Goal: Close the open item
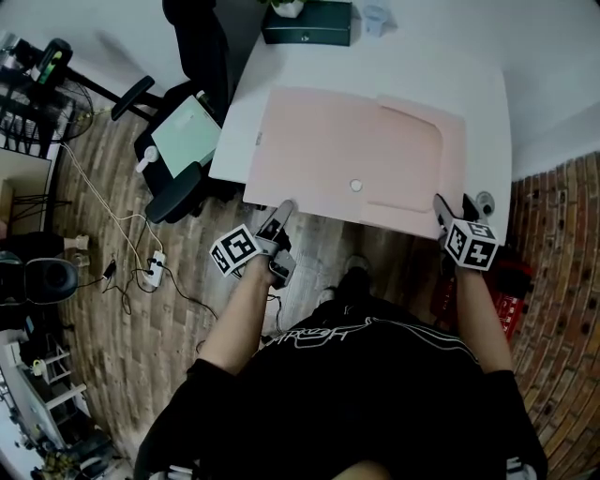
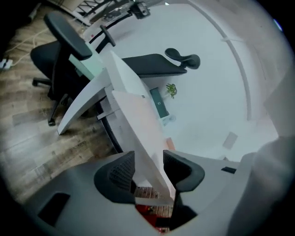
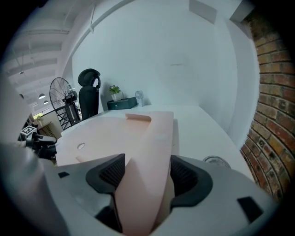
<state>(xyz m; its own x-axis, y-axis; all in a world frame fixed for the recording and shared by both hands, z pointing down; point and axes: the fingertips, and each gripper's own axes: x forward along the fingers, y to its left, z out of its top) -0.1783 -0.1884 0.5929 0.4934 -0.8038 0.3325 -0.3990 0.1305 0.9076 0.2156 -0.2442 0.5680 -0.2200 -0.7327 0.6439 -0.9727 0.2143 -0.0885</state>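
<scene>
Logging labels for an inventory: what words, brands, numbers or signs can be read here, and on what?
None can be read in full.
Shirt: white chest print, upside down, too distorted to read.
Green box: small pale mark, too small to read.
Cubes: square marker patterns, no letters.
Folder: no print seen.
</scene>
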